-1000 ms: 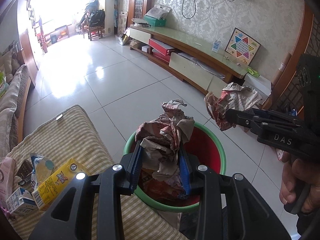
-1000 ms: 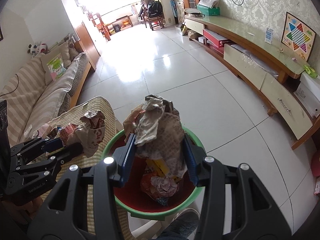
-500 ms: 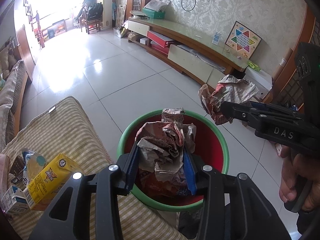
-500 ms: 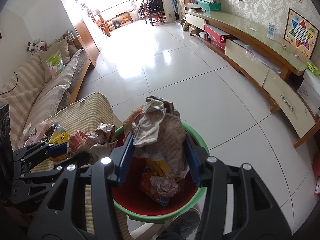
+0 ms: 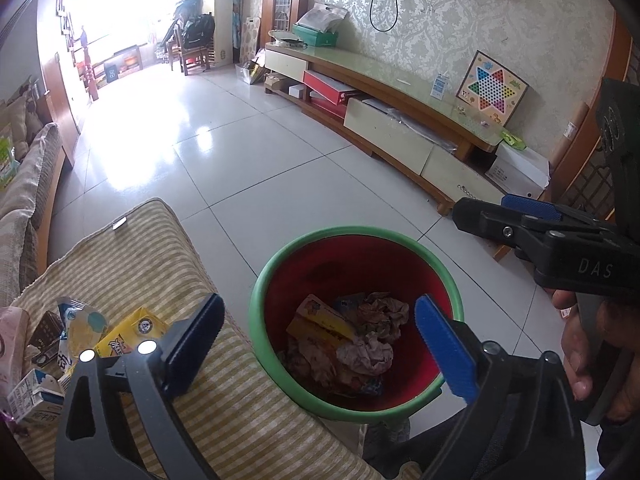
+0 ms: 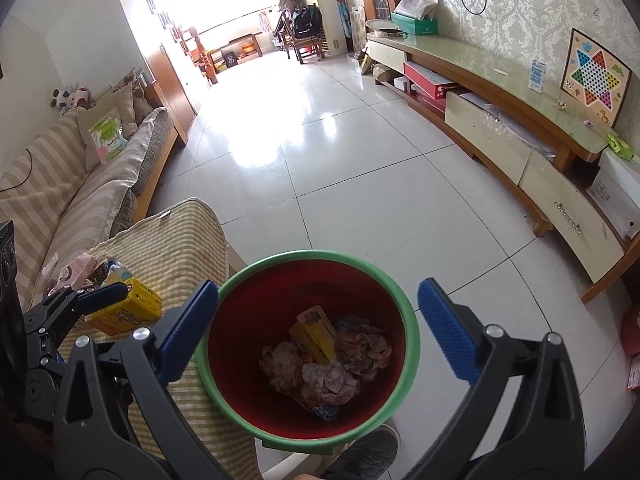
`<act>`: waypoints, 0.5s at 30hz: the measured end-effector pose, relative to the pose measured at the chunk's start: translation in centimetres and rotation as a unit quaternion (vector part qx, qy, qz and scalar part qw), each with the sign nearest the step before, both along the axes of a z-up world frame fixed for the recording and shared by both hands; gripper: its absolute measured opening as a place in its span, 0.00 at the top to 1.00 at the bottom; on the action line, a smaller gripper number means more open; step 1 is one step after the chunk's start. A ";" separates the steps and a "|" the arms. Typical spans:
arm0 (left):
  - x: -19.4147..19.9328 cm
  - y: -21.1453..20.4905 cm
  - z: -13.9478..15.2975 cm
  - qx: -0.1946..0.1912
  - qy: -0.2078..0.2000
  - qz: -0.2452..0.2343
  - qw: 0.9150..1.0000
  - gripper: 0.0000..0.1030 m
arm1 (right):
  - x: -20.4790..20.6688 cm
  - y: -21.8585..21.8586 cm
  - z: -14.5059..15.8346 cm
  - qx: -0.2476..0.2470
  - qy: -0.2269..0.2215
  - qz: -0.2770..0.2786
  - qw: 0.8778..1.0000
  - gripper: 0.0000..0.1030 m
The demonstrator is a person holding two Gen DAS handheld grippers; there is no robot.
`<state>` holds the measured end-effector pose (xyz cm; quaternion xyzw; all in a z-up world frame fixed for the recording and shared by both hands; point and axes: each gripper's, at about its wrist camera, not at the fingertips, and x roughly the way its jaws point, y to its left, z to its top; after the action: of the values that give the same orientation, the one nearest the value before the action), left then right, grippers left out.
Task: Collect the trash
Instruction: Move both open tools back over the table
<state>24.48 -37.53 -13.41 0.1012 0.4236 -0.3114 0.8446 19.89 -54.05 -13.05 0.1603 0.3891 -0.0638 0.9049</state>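
Both the left gripper [image 5: 316,336] and right gripper [image 6: 318,326] are held spread and empty over the red bin [image 6: 310,256]. The yellow carton [image 5: 130,334], seemingly near the cushion's [image 5: 140,260] edge, could be knocked off.

Both wrist cameras are looking forward and steeply down from close above the red bin [image 5: 356,272] [image 6: 308,280], facing along the tiled floor [image 5: 240,152] [image 6: 340,168]. Each is sharing the bin, the striped cushion [image 5: 140,248] [image 6: 188,232] and the TV cabinet [image 5: 400,120] [image 6: 500,120].
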 end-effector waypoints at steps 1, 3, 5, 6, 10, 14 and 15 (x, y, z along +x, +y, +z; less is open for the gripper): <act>-0.1 0.0 0.2 0.001 -0.003 0.000 1.000 0.08 | 0.0 0.0 0.1 0.002 0.001 -0.003 1.000 0.05; -0.2 0.3 0.6 0.002 -0.006 0.000 1.000 0.08 | -0.1 0.0 0.2 0.007 0.003 -0.006 1.000 0.05; -0.4 0.6 1.0 0.002 -0.009 0.004 1.000 0.08 | -0.3 0.2 0.4 0.006 0.001 -0.007 1.000 0.05; -0.4 0.9 1.2 0.001 -0.010 0.005 1.000 0.08 | -0.5 0.4 0.6 0.005 0.000 -0.006 1.000 0.05; -1.1 2.6 2.1 -0.001 -0.016 0.015 1.000 0.08 | -1.1 1.2 1.2 0.003 -0.004 -0.006 1.000 0.05; -2.1 5.7 2.8 -0.008 -0.014 0.037 0.999 0.08 | -1.6 2.8 1.7 0.004 -0.007 0.001 1.000 0.04; -2.4 6.5 2.9 -0.010 -0.013 0.042 0.999 0.08 | -1.7 3.4 1.7 0.005 -0.006 0.003 1.000 0.05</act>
<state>22.09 -31.05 -10.52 0.0786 0.4136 -0.2784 0.8633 18.19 -50.63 -11.32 0.1640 0.3842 -0.0577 0.9068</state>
